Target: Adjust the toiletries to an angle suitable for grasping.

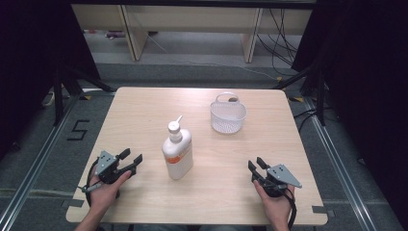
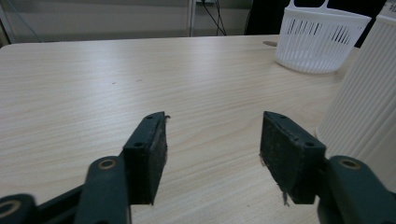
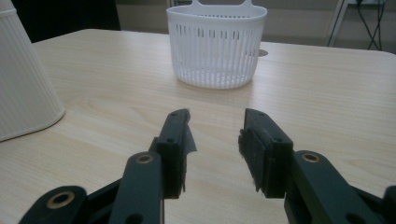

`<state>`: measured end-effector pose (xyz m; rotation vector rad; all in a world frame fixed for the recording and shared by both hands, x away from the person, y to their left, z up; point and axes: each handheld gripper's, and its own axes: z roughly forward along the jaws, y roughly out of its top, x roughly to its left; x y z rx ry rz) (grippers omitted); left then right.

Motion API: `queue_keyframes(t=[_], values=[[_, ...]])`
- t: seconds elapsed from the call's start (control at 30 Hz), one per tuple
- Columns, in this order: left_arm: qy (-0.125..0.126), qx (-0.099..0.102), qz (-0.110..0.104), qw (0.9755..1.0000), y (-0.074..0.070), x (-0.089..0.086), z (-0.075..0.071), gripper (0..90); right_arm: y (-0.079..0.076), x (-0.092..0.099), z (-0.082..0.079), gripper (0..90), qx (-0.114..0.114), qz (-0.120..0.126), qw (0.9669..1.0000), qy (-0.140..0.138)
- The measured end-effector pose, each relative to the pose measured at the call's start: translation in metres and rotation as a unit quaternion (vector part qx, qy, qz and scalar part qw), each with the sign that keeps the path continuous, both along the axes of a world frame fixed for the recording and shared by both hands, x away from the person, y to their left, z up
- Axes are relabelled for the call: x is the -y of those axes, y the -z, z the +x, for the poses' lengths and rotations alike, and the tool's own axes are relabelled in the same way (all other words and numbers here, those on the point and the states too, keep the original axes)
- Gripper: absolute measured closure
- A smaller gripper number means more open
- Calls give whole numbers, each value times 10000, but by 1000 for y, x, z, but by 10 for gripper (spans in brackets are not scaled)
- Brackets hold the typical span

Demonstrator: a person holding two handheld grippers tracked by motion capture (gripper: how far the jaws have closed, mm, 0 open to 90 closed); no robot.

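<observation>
Wooden table point(image 1: 144, 110): we note 1 white ribbed pump bottle point(image 1: 177, 153) upright, white slotted basket point(image 1: 228, 115) empty; left gripper point(image 1: 133, 159) and right gripper point(image 1: 255, 164) gape, holding nothing.

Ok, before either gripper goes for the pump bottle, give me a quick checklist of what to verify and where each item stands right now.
1. Left gripper open with nothing between its pads: ok.
2. Right gripper open and empty: ok.
3. Pump bottle standing upright on the table: ok.
4. Bare table between the left gripper and the bottle: ok.
5. White basket upright, apart from the bottle, nothing visible inside: ok.
6. Whether the present jaw gap is wide enough for the bottle's body: cannot tell.
</observation>
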<state>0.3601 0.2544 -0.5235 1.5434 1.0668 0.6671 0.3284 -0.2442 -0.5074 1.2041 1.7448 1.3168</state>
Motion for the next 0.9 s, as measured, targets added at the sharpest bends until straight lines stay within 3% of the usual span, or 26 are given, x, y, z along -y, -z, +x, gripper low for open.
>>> queue_keyframes(t=[0.03,0.1,0.17,0.2,0.23,0.3,0.37,0.4,0.43,0.47,0.5,0.63,0.67,0.73,0.77,0.8,0.9], values=[[49,40,-14,10000,0,1,0,450,1,-1,0,628,-41,139,9999,-29],[48,91,167,9998,-3,2,-5,575,1,0,0,721,-42,133,9999,-31],[72,146,164,9997,-5,3,-6,625,-1,0,-1,747,-125,18,9999,20],[68,176,150,9997,-9,4,-9,674,-2,-1,-1,767,-135,127,9998,40],[99,201,144,9996,-12,5,-11,756,-3,1,-1,794,-50,48,10000,-14],[182,184,58,9996,-19,8,-17,831,-3,2,-1,799,-57,38,10000,-16],[356,259,1,9990,-27,16,-25,870,-2,1,-2,806,-119,127,9998,16],[586,339,-28,9977,-37,25,-35,892,-2,1,-2,806,-128,157,9998,30],[586,339,-28,9977,-37,25,-35,893,-3,1,-3,806,-156,145,9997,82],[855,406,-50,9955,-46,35,-45,894,-2,1,-2,806,-89,91,9999,75],[855,406,-50,9955,-46,35,-45,894,-2,1,-2,806,-89,91,9999,75],[1427,483,49,9886,-62,60,-62,894,-2,0,0,801,-56,33,10000,21],[1661,545,34,9846,-65,71,-66,894,-3,-3,-2,797,-166,140,9998,-11],[1729,497,159,9836,-68,75,-68,894,-3,-3,-1,795,-93,56,9999,-59],[1825,509,163,9818,-68,81,-68,894,-3,-6,-3,794,-180,204,9996,-51],[1884,459,242,9807,-69,88,-66,894,-3,-6,-1,789,-156,32,9999,-42],[1945,439,261,9796,-68,94,-62,894,-4,-4,-3,782,-233,-13,9997,-63]])
